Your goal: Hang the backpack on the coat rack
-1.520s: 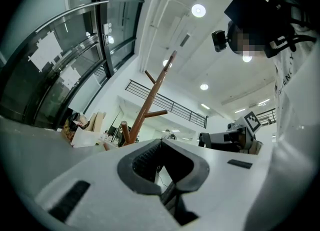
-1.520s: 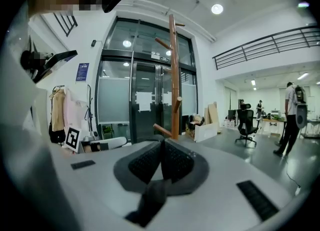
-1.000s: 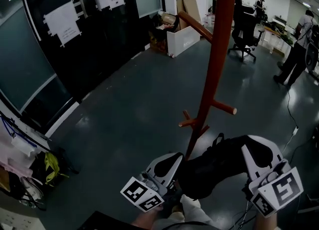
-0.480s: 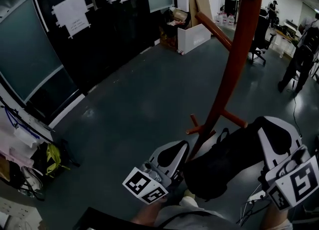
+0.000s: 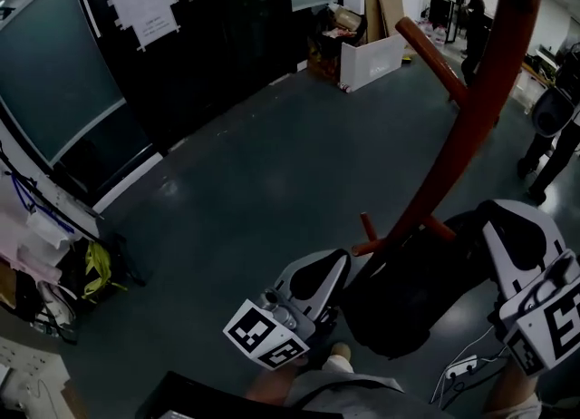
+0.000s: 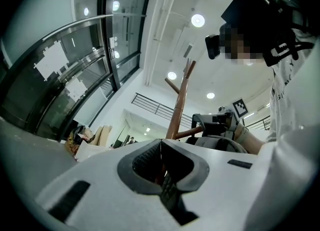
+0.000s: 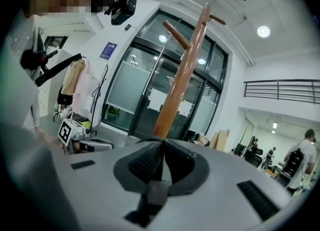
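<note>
A red-brown coat rack leans across the head view, with short pegs low down and a long arm higher up. The black backpack hangs low beside the rack's lower pole, between my two grippers. My left gripper is shut at the bag's left side; its own view shows the jaws closed on dark ribbed material. My right gripper is shut at the bag's right side, its jaws pinching a grey strap. The rack's pole rises just beyond them.
A dark glass wall with taped papers runs along the left. Bags and clutter lie by it. Cardboard and a white box stand at the back. People stand at the right. A power strip lies on the floor.
The head view has swung left, so the rack, backpack and right gripper sit further right in the picture. Both grippers remain shut on the backpack, low beside the pole.
</note>
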A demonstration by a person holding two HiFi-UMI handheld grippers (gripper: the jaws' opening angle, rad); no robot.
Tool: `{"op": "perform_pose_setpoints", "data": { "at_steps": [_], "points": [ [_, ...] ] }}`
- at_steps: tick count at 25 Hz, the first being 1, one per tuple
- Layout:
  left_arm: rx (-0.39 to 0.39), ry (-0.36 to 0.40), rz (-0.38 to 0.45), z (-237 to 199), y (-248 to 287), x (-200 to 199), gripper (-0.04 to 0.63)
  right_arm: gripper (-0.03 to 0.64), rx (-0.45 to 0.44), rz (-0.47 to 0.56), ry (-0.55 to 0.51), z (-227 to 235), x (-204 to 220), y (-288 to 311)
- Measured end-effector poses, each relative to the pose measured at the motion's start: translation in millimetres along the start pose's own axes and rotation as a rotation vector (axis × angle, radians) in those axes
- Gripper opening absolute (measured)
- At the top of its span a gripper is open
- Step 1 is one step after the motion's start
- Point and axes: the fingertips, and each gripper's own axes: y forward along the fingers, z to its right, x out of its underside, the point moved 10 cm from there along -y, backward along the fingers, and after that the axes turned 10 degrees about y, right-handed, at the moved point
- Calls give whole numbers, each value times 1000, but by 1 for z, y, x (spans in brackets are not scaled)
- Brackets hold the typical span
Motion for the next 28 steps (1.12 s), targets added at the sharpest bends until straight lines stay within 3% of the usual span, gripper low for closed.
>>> {"op": "perform_pose_setpoints", "data": {
  "at_steps": [7,12,19,23,28],
  "points": [
    [11,-10,3,-14,-1,8,11,32,-155,-64,-57,-7,2,32],
    [34,-26,-3,-22,-4,9,11,32,-248,-126,-36,-12,8,50],
    [28,-32,-4,-8,4,11,11,32,-384,-238,-86,6,9,46],
    [16,-38,6,-5,8,9,11,34,-401,-397,-122,21,31,40],
    [10,-33,9,-4,10,10,11,34,-417,-429,-127,24,40,41]
  ]
}}
